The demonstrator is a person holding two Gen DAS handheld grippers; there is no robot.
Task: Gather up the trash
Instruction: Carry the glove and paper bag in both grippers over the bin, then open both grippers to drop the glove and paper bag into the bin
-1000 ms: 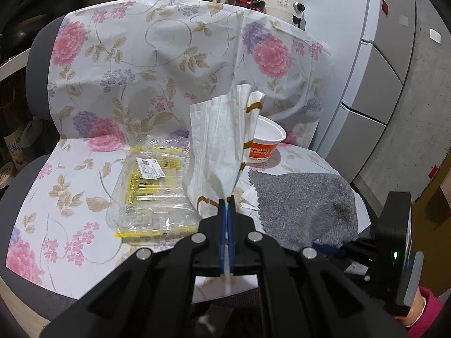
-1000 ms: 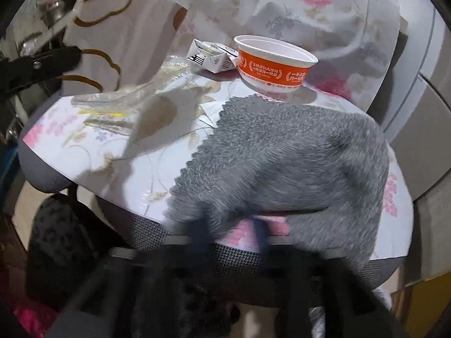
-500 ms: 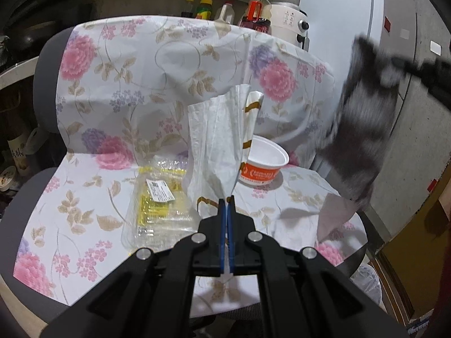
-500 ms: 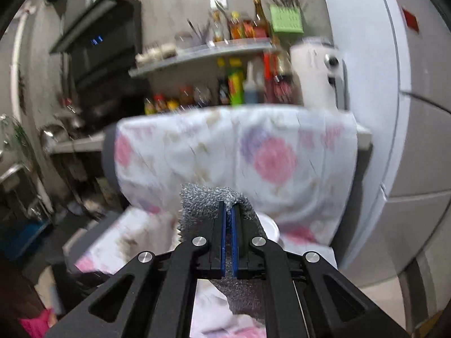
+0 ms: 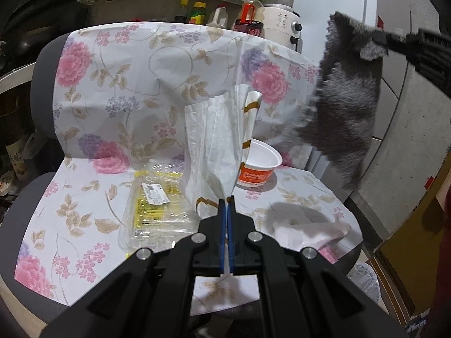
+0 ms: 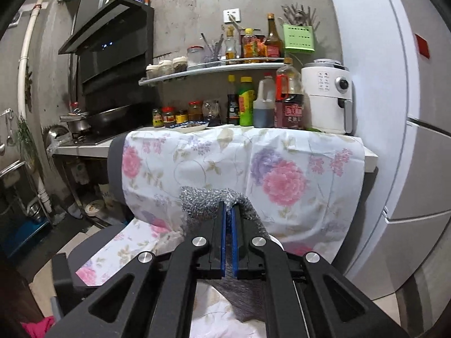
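A: Tongs first. What do the left tongs (image 5: 227, 200) do in the left view?

B: They are pressed together on the bottom edge of a white paper bag (image 5: 218, 143). The bag stands up tall in front of them, over the chair seat.

A: What is on the seat?

B: A flowery cloth (image 5: 84, 197) covers the chair. A clear plastic tray (image 5: 153, 211) with yellow labels lies on it, just left of the bag. An orange and white bowl (image 5: 260, 166) sits behind the bag, to the right. A crumpled white paper (image 5: 310, 229) lies near the front right edge.

A: And the grey thing up high?

B: That is a fuzzy grey rag (image 5: 344, 107). It hangs in the air at the right, well above the seat, and it is blurry.

A: Now the right view?

B: The right tongs (image 6: 229, 211) pinch the grey rag (image 6: 205, 201) tight. The rag bunches over the tips and hangs down under them. Behind is the chair back with the flowery cloth (image 6: 282, 174), and a bench (image 6: 84, 148) with bottles and a white cooker (image 6: 328, 95).
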